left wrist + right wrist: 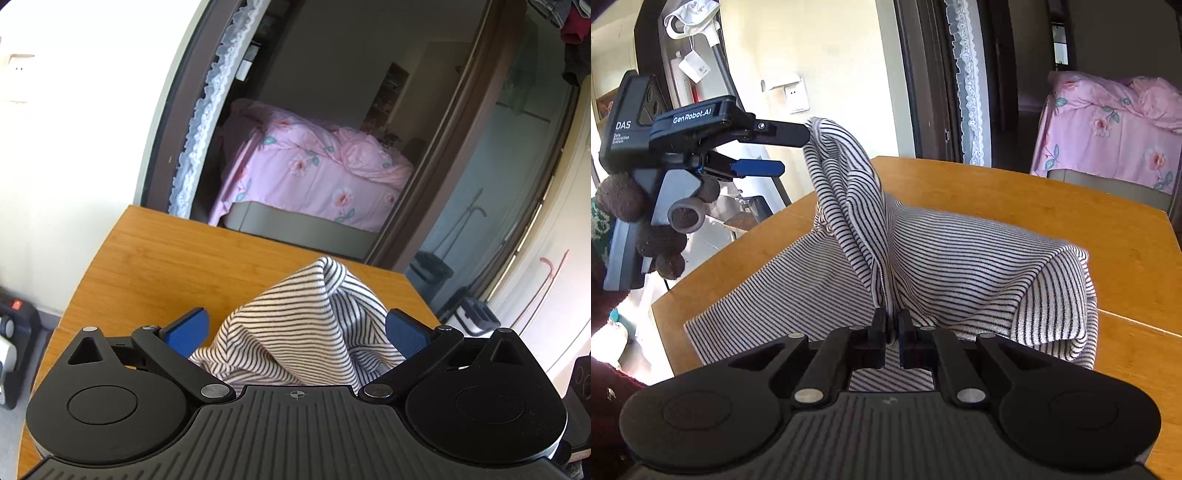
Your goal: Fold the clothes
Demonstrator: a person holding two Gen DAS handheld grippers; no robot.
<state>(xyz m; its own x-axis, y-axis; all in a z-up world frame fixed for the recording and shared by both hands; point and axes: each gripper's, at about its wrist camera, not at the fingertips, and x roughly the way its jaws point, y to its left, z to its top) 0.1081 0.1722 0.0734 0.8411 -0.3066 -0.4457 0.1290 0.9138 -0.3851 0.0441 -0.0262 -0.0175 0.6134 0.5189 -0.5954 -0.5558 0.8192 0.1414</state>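
Nearest our right camera, the right gripper [892, 325] has its jaws pressed together on a pleat of the striped garment [960, 266], low and close to the table [1071, 206]. Our left gripper [790, 151] is raised at the left of that view; its jaws stand apart, and a corner of the cloth hangs draped over the upper finger [783, 133] rather than being pinched. In the left view the same gripper [297, 328] shows its blue pads spread wide, with the garment [295, 314] bunched between them.

The garment lies partly flat on the table [166, 258], one layer spread toward our left, and its right side curls into a thick roll near the table's right edge.

We judge the fold to be midway. To do it well, we should clamp the left jaws on the draped corner before moving, since a loose drape could slip off. Then we should carry both held points at matching height, keep the cloth taut between them, lay the lifted part squarely over the flat layer, and smooth out the roll on the right.

We see no containers on the table, so nothing needs sorting into anything.
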